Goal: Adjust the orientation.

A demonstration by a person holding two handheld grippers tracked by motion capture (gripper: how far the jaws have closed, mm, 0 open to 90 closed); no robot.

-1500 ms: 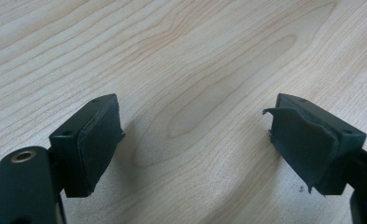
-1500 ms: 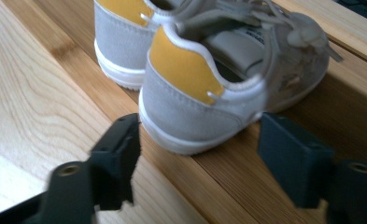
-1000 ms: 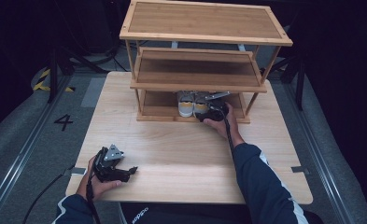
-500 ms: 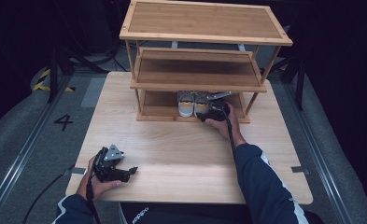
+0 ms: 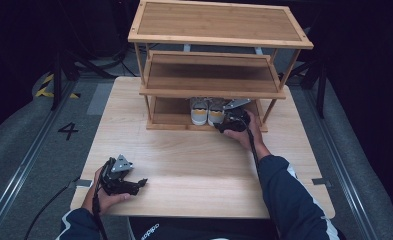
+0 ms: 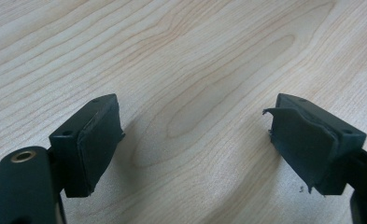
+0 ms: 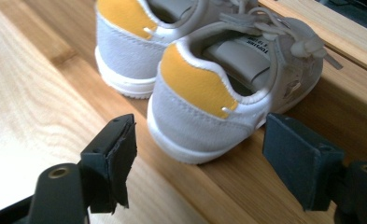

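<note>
A: Where are the shoes kept, and why there?

B: A pair of small grey shoes with yellow heel tabs is seen on the bottom shelf (image 5: 169,119) of the wooden rack (image 5: 219,25), at about twelve o'clock on the table (image 5: 194,160). The heels are turned outward toward the person, which is judged to make them easy to take or set down from the front. The right shoe (image 7: 218,93) and the left shoe (image 7: 130,42) are stood side by side, close together, perhaps touching.

A: How is the right gripper held against them?

B: The right gripper (image 7: 200,161) is held low at the shelf's front edge, its fingers (image 7: 113,163) spread wide and released, nothing being gripped. In the right gripper view the right shoe's heel is framed between the fingers but just beyond their tips, toward twelve o'clock; no contact is seen. The heel is judged to be the intended grasp point, since it is the narrowest part offered, and the spread looks wide enough for it.

A: And the other one?

B: The left gripper (image 5: 126,181) is rested on the table at roughly seven o'clock, well apart from the rack. Its fingers (image 6: 90,144) are also released, with only bare wood between them. It is judged to be parked there so the reach to the shelf is left unobstructed.
</note>
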